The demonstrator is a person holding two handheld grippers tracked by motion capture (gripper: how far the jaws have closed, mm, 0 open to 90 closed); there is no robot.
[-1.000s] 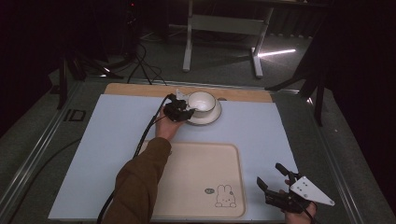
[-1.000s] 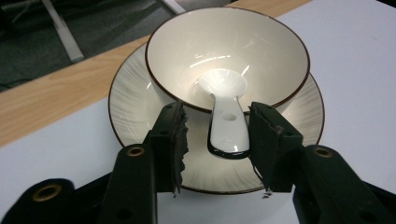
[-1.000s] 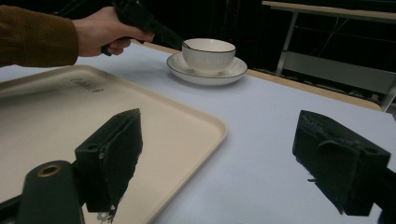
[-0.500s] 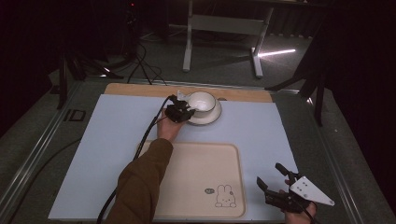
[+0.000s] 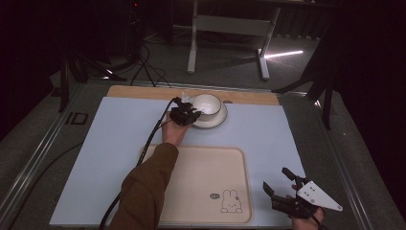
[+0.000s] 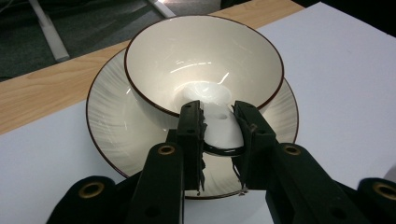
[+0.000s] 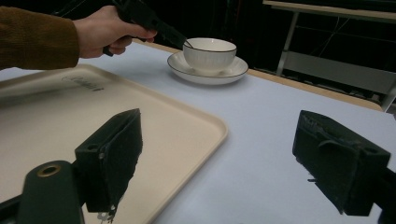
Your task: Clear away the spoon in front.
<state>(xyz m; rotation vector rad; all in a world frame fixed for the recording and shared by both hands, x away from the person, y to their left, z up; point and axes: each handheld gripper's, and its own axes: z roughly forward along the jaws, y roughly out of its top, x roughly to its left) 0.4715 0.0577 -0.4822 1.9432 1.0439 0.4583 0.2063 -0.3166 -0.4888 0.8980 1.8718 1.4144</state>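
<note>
Bowl [image 6: 203, 65] on its saucer [image 6: 116, 135]: left claw [image 6: 219, 116] has just been closing and now grips its near rim. Right claw [image 5: 282, 184] gapes wide, holding nothing, beside the tray [image 5: 201, 191].

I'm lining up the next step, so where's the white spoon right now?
In the left gripper view, the white spoon leans over the near rim of the bowl on the saucer, pinched by the left gripper.

Table [image 5: 72, 143]: grey top with raised metal edge rails.
Board [image 5: 143, 92]: wooden, its strip showing along the far edge of the mat.
Mat [image 5: 115, 139]: pale blue, covering most of the table.
Tray [image 5: 206, 167]: cream, rabbit print, near centre on the mat.
Saucer [image 5: 216, 120]: far centre on the mat, bearing a bowl [image 5: 207, 104].
</note>
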